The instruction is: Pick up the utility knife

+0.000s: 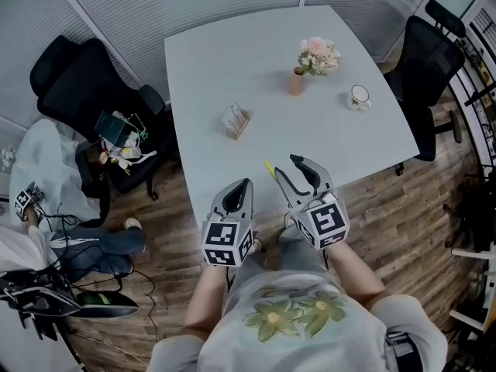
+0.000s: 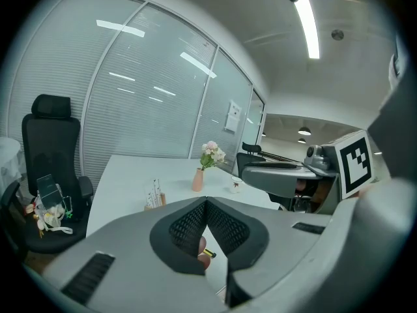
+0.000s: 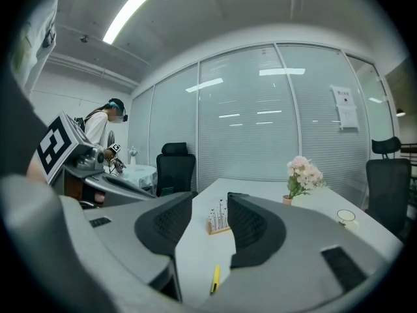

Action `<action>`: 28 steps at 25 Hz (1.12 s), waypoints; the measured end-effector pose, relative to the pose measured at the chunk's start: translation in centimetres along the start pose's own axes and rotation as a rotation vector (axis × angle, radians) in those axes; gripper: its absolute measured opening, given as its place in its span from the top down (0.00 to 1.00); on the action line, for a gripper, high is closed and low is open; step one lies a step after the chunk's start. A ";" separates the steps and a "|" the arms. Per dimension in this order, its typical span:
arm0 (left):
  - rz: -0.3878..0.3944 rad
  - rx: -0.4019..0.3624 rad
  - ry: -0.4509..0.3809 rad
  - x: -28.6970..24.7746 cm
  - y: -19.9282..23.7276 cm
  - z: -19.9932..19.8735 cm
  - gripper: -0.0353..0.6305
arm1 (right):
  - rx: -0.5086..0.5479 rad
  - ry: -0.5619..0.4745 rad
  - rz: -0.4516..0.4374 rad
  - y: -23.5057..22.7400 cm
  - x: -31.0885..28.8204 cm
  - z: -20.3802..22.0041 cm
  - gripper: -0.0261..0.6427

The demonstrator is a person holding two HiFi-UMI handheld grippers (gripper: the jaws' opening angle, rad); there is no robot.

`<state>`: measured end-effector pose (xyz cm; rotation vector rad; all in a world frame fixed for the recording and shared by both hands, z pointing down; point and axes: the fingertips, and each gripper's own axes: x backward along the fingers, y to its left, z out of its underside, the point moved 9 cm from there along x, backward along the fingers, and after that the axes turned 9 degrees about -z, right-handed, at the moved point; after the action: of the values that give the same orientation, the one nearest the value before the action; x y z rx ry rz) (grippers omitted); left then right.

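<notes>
The slim yellow utility knife (image 3: 215, 278) lies lengthwise just below the right gripper's (image 3: 210, 223) spread, empty fingers, farther from the clenched left gripper (image 2: 206, 202).

Table (image 1: 217, 68) bears utility knife (image 1: 270, 169), vase (image 1: 297, 82), cup (image 1: 359, 97), holder (image 1: 235, 121).

table (image 1: 232, 60): pale grey-white, plain
utility knife (image 1: 270, 169): yellow, dark at one tip
left gripper (image 1: 246, 183): grey shell, black ribbed pads, cube in black-and-white squares
right gripper (image 1: 284, 165): same grey and black, same square-marked cube
vase (image 1: 297, 81): dusty pinkish tan
flowers (image 1: 318, 54): pale pink and cream, touches of green
cup (image 1: 359, 97): white, dark rim
card stand (image 1: 235, 120): light wood brown, white cards
chairs (image 1: 85, 84): black
floor (image 1: 403, 208): brown wood planks, mixed tones
shirt (image 1: 294, 316): light grey, yellow-green flower print
blinds (image 1: 194, 2): pale grey, fine horizontal stripes
</notes>
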<state>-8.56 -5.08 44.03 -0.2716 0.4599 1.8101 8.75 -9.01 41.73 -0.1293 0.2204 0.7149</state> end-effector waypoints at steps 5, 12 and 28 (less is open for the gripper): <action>-0.024 0.012 0.015 -0.2 0.6 0.5 0.94 | -0.018 0.049 -0.002 -0.4 -0.8 2.0 0.70; -0.047 0.008 0.048 -0.7 0.8 1.7 0.94 | -0.046 0.117 -0.014 -1.1 -2.1 5.1 0.70; -0.077 0.013 0.128 -1.7 1.4 5.2 0.94 | -0.095 0.309 -0.033 -2.1 -5.3 14.1 0.70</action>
<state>-9.12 -4.62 49.59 -0.3925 0.5440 1.7208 8.43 -11.24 56.78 -0.3344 0.4789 0.6710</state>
